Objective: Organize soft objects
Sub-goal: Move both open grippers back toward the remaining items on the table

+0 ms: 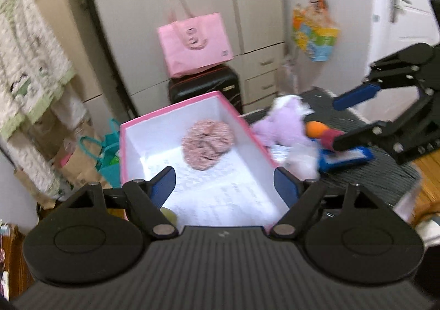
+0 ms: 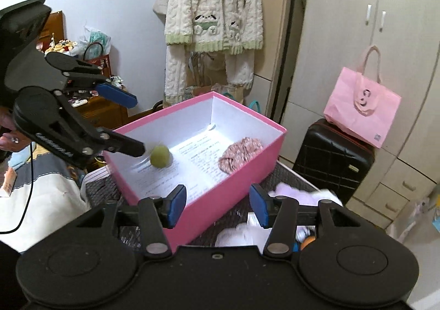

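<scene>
A pink box (image 1: 249, 128) (image 2: 239, 180) with a white inside holds a pink scrunchie (image 1: 207, 145) (image 2: 240, 154) and a green ball (image 2: 160, 156), whose edge shows in the left wrist view (image 1: 169, 213). My left gripper (image 1: 224, 186) (image 2: 137, 124) is open and empty above the box's near end, with the ball just below its lower finger. My right gripper (image 2: 217, 205) (image 1: 337, 124) is open and empty over the box's right wall. A purple plush toy (image 1: 286, 125) (image 2: 291, 191), an orange ball (image 1: 316, 128) and a blue object (image 1: 346, 157) lie on the dark woven surface right of the box.
A black suitcase (image 2: 330, 161) with a pink tote bag (image 2: 360, 109) on it stands behind the box, before white wardrobes (image 2: 357, 35). A fleecy robe (image 2: 214, 7) hangs at the back. Paper bags (image 1: 79, 164) sit on the floor at the left.
</scene>
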Motion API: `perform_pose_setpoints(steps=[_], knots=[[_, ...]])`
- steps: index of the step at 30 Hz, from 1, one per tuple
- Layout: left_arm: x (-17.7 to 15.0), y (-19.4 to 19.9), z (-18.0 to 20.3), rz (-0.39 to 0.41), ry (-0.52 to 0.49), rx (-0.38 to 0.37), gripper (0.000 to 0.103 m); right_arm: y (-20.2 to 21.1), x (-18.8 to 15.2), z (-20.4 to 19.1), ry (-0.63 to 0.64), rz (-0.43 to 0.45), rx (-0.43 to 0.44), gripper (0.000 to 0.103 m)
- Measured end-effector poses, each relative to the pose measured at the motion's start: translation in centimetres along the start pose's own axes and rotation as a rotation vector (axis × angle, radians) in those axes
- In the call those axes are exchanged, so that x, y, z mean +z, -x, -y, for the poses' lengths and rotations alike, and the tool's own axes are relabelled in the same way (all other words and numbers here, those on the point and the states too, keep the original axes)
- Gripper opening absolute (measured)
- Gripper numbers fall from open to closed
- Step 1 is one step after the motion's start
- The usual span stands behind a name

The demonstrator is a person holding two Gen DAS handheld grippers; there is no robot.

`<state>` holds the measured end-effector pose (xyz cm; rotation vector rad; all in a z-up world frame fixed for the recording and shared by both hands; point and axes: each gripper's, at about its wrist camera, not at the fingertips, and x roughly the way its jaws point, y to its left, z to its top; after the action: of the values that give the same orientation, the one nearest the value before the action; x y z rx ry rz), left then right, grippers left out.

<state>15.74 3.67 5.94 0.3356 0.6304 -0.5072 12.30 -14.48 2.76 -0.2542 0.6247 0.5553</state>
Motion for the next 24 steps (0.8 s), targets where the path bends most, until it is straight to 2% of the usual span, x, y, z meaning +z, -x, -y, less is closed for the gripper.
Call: perform_pose_setpoints(steps=[5, 9, 13, 18, 24], knots=[[-1.0, 2.0, 3.0, 0.002, -0.049, -0.088, 0.082, 2.8, -2.7, 0.1, -0.030, -0.010, -0.028, 0.058], [-1.8, 2.2, 5.6, -0.008, -0.109, -0.085, 0.082, 4.2, -4.6, 0.2, -0.040, -0.028, -0.056, 0.061], [-2.4, 1.9, 7.9, -0.022, -0.114, -0.114, 0.082, 5.4, -6.8, 0.6, -0.053, -0.024, -0.047, 0.063], [-2.8, 1.2, 10.5, -0.003, -0.156, -0.112, 0.082, 6.2, -9.7, 1.7, -0.075, -0.021, -0.053, 0.063], [-2.5, -1.1, 12.8, -0.009, -0.136, -0.139, 0.082, 6.5, -12.1, 4.0, -0.116, 0.005, -0.035, 0.066]])
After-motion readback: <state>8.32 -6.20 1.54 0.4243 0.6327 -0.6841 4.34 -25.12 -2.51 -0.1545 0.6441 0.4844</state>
